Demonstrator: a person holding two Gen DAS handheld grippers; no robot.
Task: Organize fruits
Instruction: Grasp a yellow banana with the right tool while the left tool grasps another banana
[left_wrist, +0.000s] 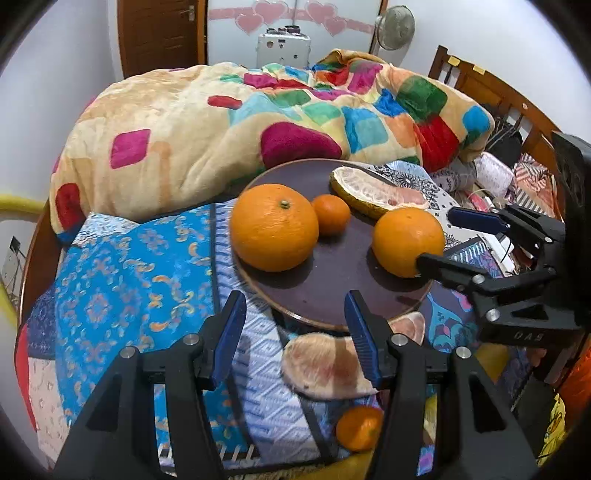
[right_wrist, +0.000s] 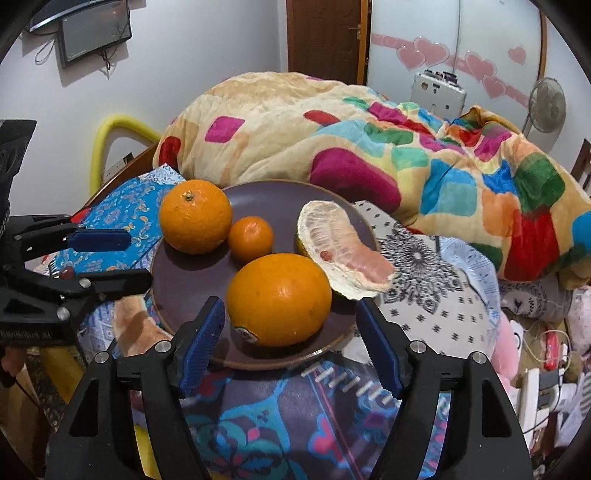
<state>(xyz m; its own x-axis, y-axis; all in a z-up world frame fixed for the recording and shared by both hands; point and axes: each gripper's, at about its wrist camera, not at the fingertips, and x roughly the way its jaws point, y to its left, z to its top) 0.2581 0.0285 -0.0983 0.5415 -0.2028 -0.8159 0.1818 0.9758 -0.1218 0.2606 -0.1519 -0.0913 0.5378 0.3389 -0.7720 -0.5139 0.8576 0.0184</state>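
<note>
Right wrist view, orange (right_wrist: 279, 299) on plate (right_wrist: 177, 280) between wide-open, empty fingers (right_wrist: 201, 341)

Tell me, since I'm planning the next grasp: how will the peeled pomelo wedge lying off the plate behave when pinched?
The pomelo wedge looks soft and skinless, so it would probably squash or tear. Its flat, curved shape shouldn't roll. The left gripper hangs open above it.

We see three orange fruits on a dark brown plate (right_wrist: 177, 273), beside a pomelo wedge (right_wrist: 343, 247) of pale pink flesh and yellow-green rind. Our gripper pads (right_wrist: 201, 343) are blue on black. The cloth (left_wrist: 122, 273) is turquoise with orange motifs; the blanket (left_wrist: 207, 122) is cream with multicoloured squares.
</note>
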